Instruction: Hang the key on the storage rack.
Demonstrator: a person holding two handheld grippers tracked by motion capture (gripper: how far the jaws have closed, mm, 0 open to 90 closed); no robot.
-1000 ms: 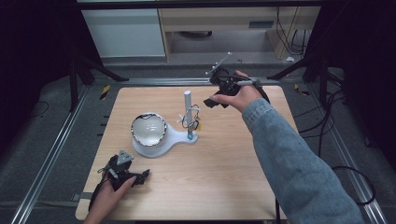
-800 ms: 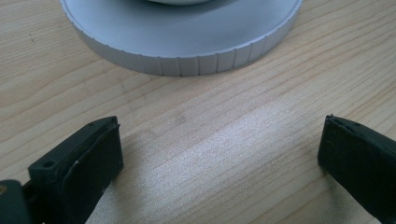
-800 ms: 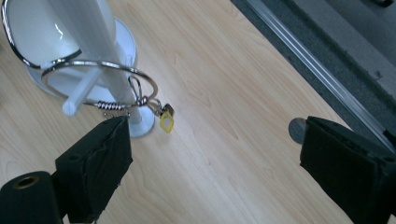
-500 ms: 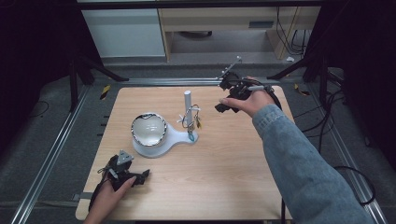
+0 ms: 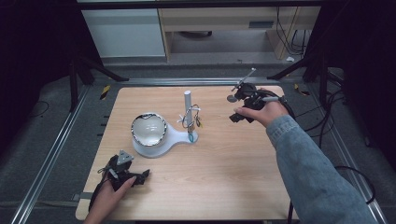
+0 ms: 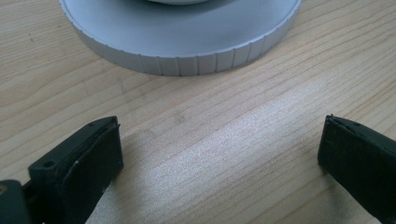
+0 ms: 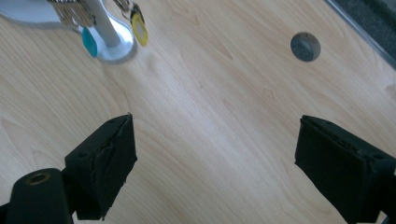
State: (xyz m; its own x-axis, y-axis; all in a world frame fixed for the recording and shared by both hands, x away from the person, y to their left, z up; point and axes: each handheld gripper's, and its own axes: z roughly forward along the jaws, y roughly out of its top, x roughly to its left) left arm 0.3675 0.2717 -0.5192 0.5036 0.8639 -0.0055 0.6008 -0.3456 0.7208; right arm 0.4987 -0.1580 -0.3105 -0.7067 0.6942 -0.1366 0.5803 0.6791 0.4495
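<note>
We see bare pale wood surface (image 5: 224,163) between our grippers. The left gripper (image 6: 219,158), fingers apart, faces the stand's ribbed grey base (image 6: 182,42); the right gripper (image 7: 212,163), fingers apart, hovers right of the white post (image 7: 105,28) with keys.

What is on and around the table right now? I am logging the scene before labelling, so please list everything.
Light wooden table: one, centre of the high view.
White stand with round ribbed base and upright post: one, table centre-left.
Shiny round bowl: one, silvery, on the stand's base.
Keys with teal and yellow tags: one bunch, hanging on the post.
Grey round plug: one, set in the tabletop's far right.
Left tongs: black, open, near-left table edge.
Right tongs: black, open, right of the post.
</note>
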